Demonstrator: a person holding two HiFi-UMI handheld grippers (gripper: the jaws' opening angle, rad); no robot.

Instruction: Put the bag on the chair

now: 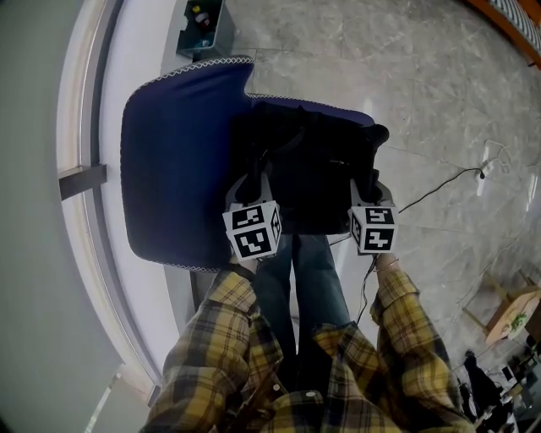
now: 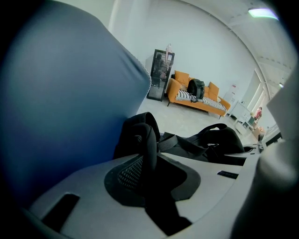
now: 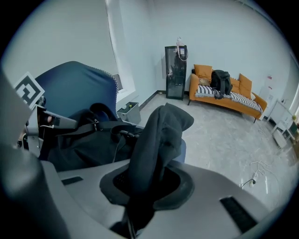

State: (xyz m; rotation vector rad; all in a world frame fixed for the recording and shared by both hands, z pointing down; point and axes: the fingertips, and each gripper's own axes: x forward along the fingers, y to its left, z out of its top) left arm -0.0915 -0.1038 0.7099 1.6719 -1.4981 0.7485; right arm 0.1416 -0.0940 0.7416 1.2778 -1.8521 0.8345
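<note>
A black bag (image 1: 313,178) lies on the seat of a blue upholstered chair (image 1: 173,169), in front of its backrest. My left gripper (image 1: 254,176) holds the bag's left side and my right gripper (image 1: 369,182) its right side. In the left gripper view a black padded strap (image 2: 147,137) stands up between the jaws of the left gripper (image 2: 148,163), beside the blue backrest (image 2: 60,102). In the right gripper view a bunched fold of black fabric (image 3: 161,133) fills the gap of the right gripper (image 3: 149,175); the rest of the bag (image 3: 84,147) spreads out to the left.
My legs (image 1: 296,279) stand at the chair's front edge. A small bin (image 1: 203,25) sits behind the chair near the wall. A cable (image 1: 448,182) runs over the tiled floor on the right. Far off stand an orange sofa (image 3: 229,98) and a glass cabinet (image 3: 176,70).
</note>
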